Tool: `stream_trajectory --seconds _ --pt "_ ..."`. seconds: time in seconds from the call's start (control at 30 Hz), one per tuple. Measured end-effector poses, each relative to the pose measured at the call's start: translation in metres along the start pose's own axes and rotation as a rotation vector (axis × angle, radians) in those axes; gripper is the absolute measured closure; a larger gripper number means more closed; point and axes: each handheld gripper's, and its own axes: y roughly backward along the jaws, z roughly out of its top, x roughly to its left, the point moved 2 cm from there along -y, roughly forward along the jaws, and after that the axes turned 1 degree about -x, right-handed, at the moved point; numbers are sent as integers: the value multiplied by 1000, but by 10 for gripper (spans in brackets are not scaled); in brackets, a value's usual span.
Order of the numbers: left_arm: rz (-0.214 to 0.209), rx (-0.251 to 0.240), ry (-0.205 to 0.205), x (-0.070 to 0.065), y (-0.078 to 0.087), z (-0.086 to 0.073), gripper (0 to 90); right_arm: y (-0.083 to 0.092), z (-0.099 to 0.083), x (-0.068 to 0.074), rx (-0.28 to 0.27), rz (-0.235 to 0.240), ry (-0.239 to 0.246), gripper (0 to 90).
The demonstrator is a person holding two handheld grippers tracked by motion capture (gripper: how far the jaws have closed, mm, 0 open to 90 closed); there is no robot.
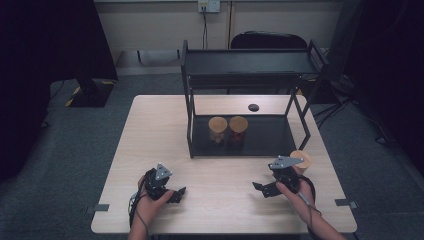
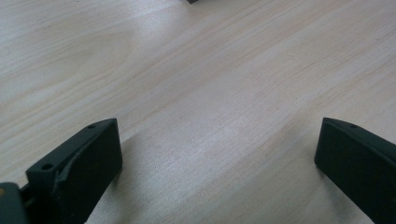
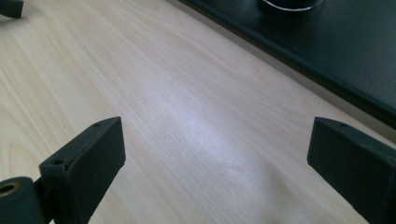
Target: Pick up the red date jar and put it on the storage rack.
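Observation:
Two jars with cork-coloured lids, one [image 1: 218, 129] left of the other [image 1: 238, 128], stand side by side on the bottom shelf of a black metal rack [image 1: 270, 137]. A third cork-lidded jar [image 1: 303, 159] stands on the table just right of the rack's front, partly hidden behind my right gripper [image 1: 262, 190]. That gripper rests low over the table near the front edge, open, with bare wood between its jaws [image 3: 217, 154]. My left gripper [image 1: 176, 195] sits at the front left, open as well, over bare tabletop [image 2: 219, 149].
The light wooden table [image 1: 220, 170] carries the rack, whose top shelf [image 1: 250, 62] overhangs the back half. A small black round object [image 1: 253, 107] lies on the table behind the rack's lower shelf. A dark chair [image 1: 267, 40] stands beyond the table.

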Motion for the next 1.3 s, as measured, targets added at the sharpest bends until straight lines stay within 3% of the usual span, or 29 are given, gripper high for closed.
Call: stream_trajectory --seconds 1.03,1.3 --pt "0 -1 0 0 0 0 3 24 -29 -3 36 64 25 38" --pt "0 0 0 0 0 0 3 31 -38 -5 43 60 28 38"
